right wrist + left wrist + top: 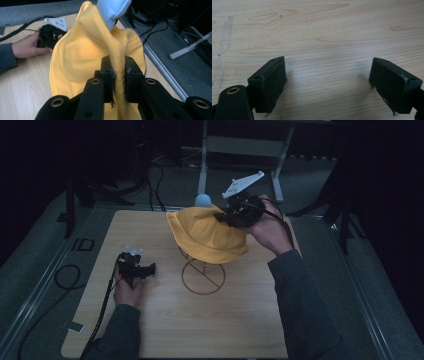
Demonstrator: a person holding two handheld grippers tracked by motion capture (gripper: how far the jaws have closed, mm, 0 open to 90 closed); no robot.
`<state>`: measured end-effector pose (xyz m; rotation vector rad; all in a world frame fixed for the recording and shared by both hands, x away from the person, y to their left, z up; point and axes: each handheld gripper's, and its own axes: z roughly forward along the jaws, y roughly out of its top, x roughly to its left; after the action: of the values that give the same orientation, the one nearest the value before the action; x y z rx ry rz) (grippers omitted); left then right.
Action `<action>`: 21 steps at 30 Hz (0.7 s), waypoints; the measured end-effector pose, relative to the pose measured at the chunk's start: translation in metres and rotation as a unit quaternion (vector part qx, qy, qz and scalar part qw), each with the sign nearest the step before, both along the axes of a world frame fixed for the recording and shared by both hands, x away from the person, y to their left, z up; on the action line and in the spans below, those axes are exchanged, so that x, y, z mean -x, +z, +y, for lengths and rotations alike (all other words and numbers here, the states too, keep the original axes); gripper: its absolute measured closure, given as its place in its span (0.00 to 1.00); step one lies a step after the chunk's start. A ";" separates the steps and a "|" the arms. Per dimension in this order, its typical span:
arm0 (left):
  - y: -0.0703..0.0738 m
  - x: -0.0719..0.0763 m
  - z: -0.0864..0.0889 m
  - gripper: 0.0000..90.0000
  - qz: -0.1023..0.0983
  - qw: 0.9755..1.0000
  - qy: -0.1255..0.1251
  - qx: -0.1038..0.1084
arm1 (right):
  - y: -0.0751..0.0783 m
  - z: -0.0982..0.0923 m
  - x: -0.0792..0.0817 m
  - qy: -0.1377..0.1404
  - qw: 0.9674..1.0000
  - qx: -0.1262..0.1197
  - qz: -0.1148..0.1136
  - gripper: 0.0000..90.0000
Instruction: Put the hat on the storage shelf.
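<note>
Right gripper (117,82): jaws pinched on a fold of the yellow hat's (207,234) brim, near the table's (240,330) far edge.
Yellow hat: draped over a wire stand (202,277) at mid-table.
Left gripper (328,85): jaws wide apart, holding nothing, near the left edge.

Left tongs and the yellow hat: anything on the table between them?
No: in the high view only bare wood separates the left tongs from the yellow hat and its wire stand.
</note>
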<state>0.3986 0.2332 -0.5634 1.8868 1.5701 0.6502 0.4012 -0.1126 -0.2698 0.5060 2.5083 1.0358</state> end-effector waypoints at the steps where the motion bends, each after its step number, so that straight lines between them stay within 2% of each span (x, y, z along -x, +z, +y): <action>1: 0.000 0.000 0.000 0.16 0.000 1.000 0.000 0.000 | 0.001 0.003 0.000 0.002 1.000 0.002 0.001 0.89; 9: 0.000 0.000 0.000 0.16 0.000 1.000 0.000 0.000 | 0.003 0.021 0.000 0.018 1.000 0.002 -0.002 0.86; 12: 0.000 0.000 0.000 0.16 0.001 1.000 -0.001 -0.001 | 0.001 0.026 -0.002 0.021 1.000 0.002 0.004 0.86; 21: 0.000 0.000 0.000 0.16 0.001 1.000 -0.002 -0.001 | -0.010 0.044 -0.005 0.028 0.999 0.032 0.025 0.81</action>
<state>0.3985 0.2331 -0.5633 1.8922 1.5660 0.6478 0.4062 -0.0689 -0.2796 0.4516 2.6045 0.9721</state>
